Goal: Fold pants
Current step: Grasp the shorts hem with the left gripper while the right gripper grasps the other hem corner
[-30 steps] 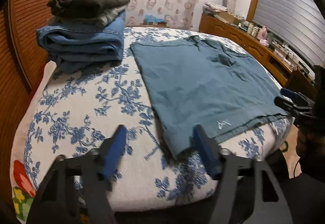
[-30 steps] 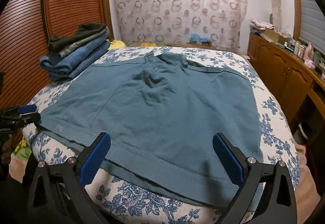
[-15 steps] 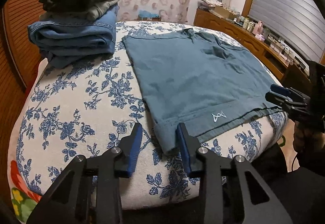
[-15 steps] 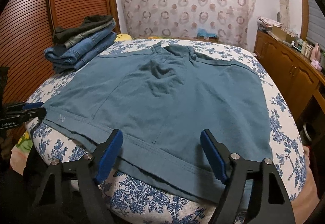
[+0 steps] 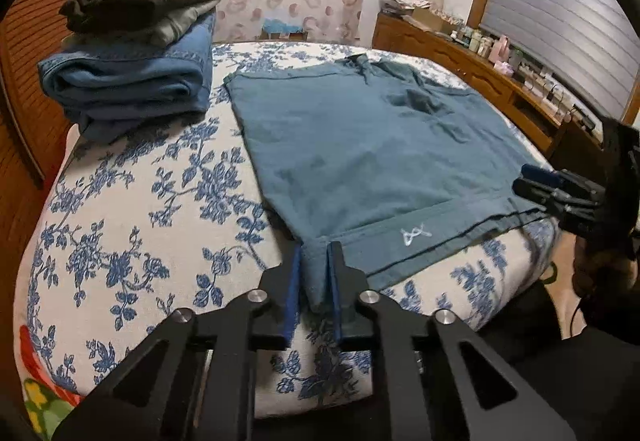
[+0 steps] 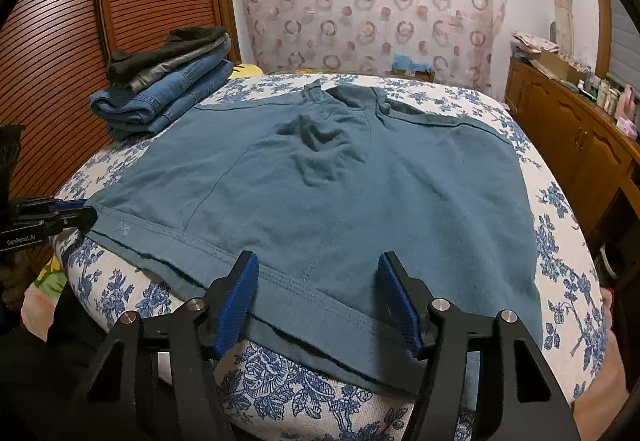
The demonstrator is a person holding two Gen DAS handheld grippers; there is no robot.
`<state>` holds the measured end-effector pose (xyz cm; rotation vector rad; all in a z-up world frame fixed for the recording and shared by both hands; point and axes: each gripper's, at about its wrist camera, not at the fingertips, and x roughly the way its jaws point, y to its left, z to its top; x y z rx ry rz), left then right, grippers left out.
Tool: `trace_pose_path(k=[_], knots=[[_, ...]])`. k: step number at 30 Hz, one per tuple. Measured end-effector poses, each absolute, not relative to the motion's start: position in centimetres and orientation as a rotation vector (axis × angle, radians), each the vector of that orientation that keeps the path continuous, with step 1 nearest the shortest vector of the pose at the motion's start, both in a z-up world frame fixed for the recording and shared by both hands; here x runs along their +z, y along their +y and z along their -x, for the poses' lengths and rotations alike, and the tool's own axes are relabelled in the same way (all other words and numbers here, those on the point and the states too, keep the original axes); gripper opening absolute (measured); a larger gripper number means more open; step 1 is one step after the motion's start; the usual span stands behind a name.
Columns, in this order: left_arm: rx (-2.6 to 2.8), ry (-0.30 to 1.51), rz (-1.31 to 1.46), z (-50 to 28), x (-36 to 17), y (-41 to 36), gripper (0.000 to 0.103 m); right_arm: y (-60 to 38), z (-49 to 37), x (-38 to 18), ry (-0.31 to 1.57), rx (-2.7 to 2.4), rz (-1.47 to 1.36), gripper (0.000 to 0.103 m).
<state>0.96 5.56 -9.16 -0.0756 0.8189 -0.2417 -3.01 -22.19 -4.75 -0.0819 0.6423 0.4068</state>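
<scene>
Teal-blue pants [image 5: 360, 145] lie spread flat on the floral bed, also in the right wrist view [image 6: 340, 193]. A small white logo [image 5: 414, 233] marks the near hem. My left gripper [image 5: 314, 277] is shut on the near left corner of the hem. My right gripper [image 6: 318, 293] is open, its blue pads over the hem band near the bed's front edge, the cloth lying between them. The right gripper also shows at the right edge of the left wrist view [image 5: 560, 189]. The left gripper shows at the left of the right wrist view [image 6: 60, 217].
A stack of folded jeans and dark clothes [image 5: 128, 65] sits at the back left of the bed [image 5: 120, 221], also in the right wrist view [image 6: 168, 89]. A wooden slatted wardrobe [image 6: 120, 1] stands left. A wooden dresser with small items [image 6: 580, 121] runs along the right.
My left gripper moved forward and closed on the hem corner. My right gripper moved closer over the hem and its jaws narrowed but stay open.
</scene>
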Motion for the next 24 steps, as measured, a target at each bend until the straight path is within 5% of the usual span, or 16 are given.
trace_pose_path(k=[24], knots=[[-0.439, 0.593, 0.019, -5.6, 0.8, -1.2, 0.009, -22.9, 3.9, -4.3, 0.599, 0.374, 0.048, 0.064]])
